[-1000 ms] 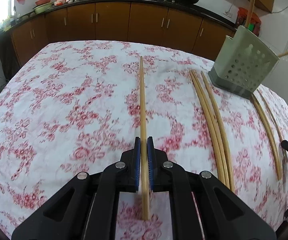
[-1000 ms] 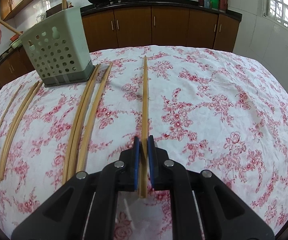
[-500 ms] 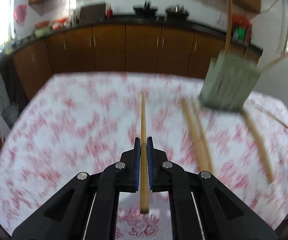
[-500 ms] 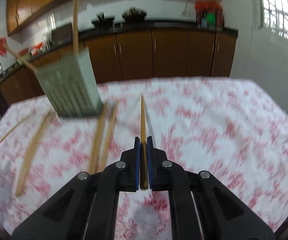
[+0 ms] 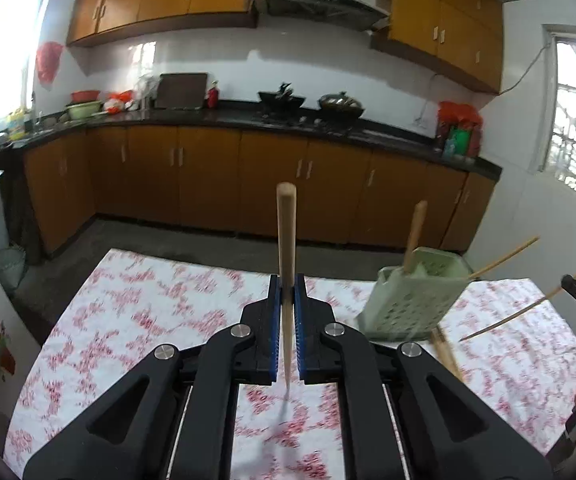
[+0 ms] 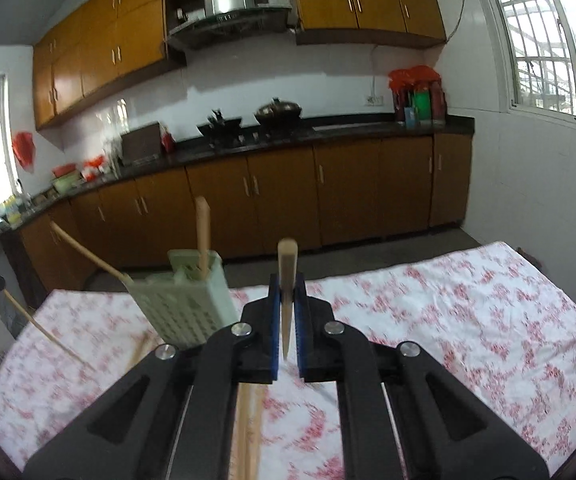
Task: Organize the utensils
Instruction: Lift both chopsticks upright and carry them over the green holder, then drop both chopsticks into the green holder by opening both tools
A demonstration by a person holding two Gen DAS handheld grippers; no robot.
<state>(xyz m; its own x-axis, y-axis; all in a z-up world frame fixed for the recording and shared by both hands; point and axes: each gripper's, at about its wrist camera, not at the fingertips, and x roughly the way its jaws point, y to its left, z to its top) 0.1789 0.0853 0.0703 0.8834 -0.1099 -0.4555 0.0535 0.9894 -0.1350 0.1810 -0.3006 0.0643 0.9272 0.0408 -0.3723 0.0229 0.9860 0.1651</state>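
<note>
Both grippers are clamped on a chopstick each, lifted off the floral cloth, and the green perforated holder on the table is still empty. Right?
Not quite: the holder isn't empty. The left wrist view shows a chopstick standing in it. Left gripper and right gripper each clamp a chopstick.

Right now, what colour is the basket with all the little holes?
Pale green. The basket shows best in the left wrist view, standing on the flowery tablecloth.
</note>
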